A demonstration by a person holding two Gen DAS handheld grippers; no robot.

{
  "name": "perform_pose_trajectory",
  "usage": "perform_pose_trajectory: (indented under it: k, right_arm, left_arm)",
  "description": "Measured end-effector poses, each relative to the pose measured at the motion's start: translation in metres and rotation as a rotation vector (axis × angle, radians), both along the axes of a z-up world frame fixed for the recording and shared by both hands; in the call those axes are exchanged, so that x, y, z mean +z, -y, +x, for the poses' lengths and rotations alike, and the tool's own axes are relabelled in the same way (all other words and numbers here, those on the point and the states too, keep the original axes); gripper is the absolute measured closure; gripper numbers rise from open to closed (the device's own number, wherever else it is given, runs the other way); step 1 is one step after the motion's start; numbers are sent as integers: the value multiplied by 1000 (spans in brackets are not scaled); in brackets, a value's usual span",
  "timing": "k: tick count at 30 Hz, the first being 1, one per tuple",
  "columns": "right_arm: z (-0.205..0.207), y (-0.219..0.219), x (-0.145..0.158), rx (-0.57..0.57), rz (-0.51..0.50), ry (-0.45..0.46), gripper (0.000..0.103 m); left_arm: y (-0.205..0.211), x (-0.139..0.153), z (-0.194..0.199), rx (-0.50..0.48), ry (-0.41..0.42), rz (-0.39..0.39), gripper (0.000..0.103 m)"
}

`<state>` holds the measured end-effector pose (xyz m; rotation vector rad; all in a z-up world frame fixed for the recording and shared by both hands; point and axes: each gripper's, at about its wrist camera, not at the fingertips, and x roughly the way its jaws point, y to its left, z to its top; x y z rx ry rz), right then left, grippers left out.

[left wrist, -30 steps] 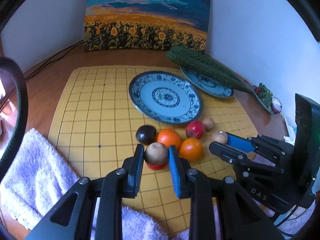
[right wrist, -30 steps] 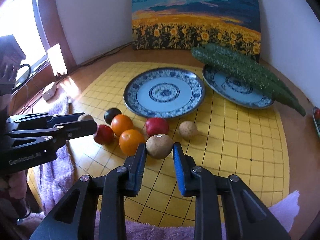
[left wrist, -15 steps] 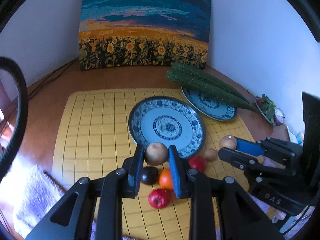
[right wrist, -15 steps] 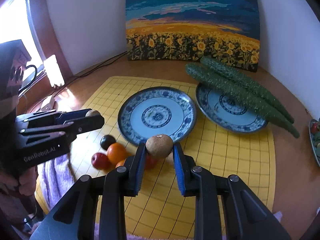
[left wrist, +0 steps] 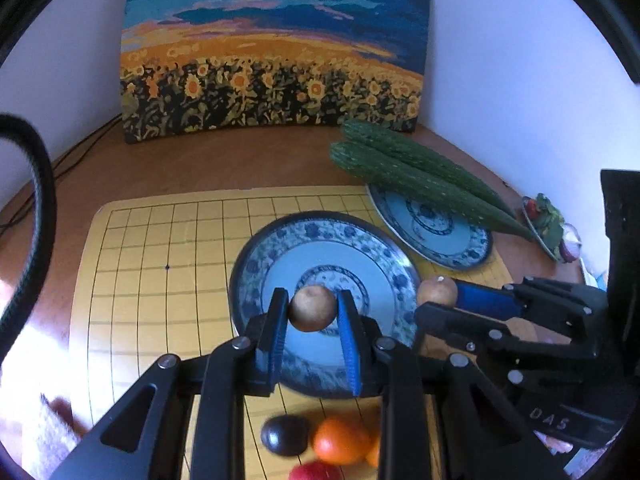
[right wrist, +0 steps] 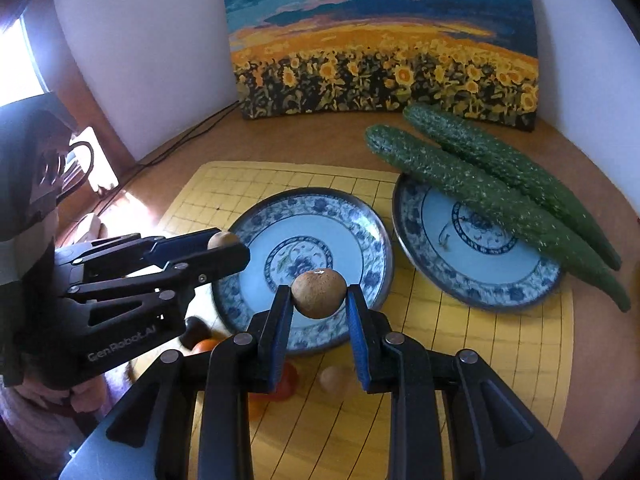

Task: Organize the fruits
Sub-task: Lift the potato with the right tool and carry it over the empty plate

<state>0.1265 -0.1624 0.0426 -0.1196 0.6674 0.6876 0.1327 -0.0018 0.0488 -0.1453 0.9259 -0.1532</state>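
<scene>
My left gripper [left wrist: 313,312] is shut on a small brown round fruit [left wrist: 312,308] and holds it above the near blue-patterned plate [left wrist: 260,264]. My right gripper [right wrist: 319,300] is shut on a second brown round fruit [right wrist: 319,293] over the same plate's [right wrist: 360,232] near rim. Each gripper shows in the other's view, the right one [left wrist: 440,298] and the left one [right wrist: 224,246]. On the yellow grid mat [left wrist: 160,264] below lie a dark plum [left wrist: 285,435], an orange [left wrist: 340,440], a red fruit [left wrist: 316,472] and a small tan fruit [right wrist: 334,378].
A second blue plate [right wrist: 472,276] at the right carries two long cucumbers [right wrist: 492,196]. A sunflower painting [right wrist: 384,40] leans on the back wall. A small dish of vegetables [left wrist: 550,226] sits at the far right. Cables [right wrist: 188,136] run along the wooden table's back left.
Both grippers have lifted their brown fruits off the mat and carried them forward over the near plate. The other fruits stay behind on the mat.
</scene>
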Motion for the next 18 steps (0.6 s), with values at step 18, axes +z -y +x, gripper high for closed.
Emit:
perform_pose_trajectory:
  k: [18]
  right_arm:
    - [36, -23, -12, -17, 6, 16, 75]
  left_arm:
    - [-4, -27, 32, 40, -47, 17, 77]
